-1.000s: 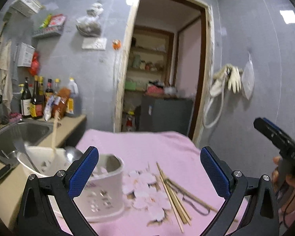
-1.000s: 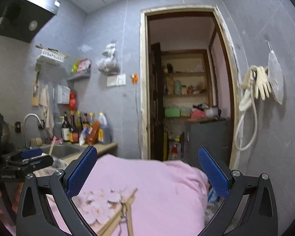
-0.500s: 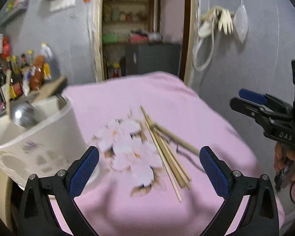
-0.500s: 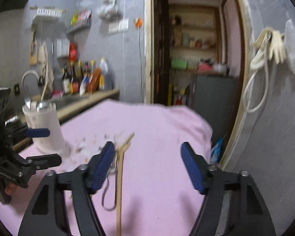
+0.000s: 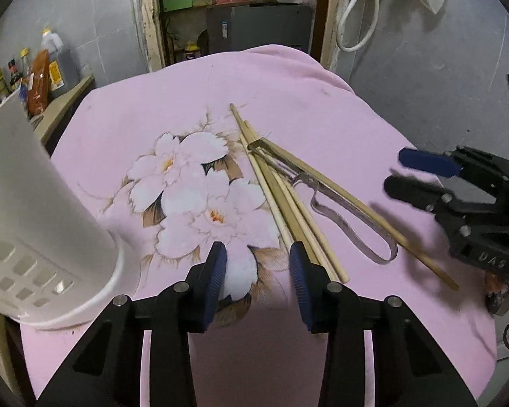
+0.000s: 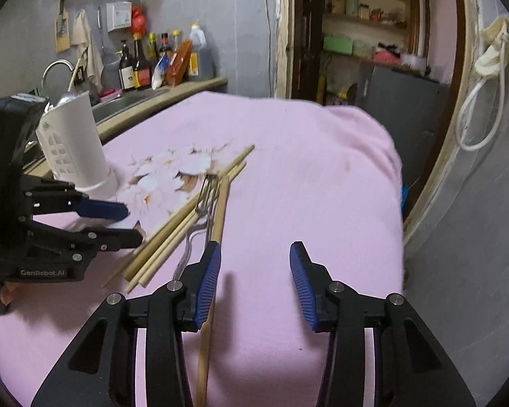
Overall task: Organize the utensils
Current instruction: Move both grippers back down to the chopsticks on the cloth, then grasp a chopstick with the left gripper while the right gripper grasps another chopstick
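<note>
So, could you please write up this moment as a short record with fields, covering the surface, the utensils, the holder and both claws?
surface: pink cloth with a white flower print
utensils: bundle of wooden chopsticks lying loose on the cloth; metal peeler lying among them
holder: white perforated utensil holder, upright at the cloth's sink-side edge
left claw: closing, nothing between its fingers, chopstick ends just beside its right finger
right claw: closing, nothing between its fingers, one chopstick runs under its left finger
task status: no chopstick or peeler picked up yet

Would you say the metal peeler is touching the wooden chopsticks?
Touching: the left wrist view shows the metal peeler lying across the wooden chopsticks, its head resting on them.
</note>
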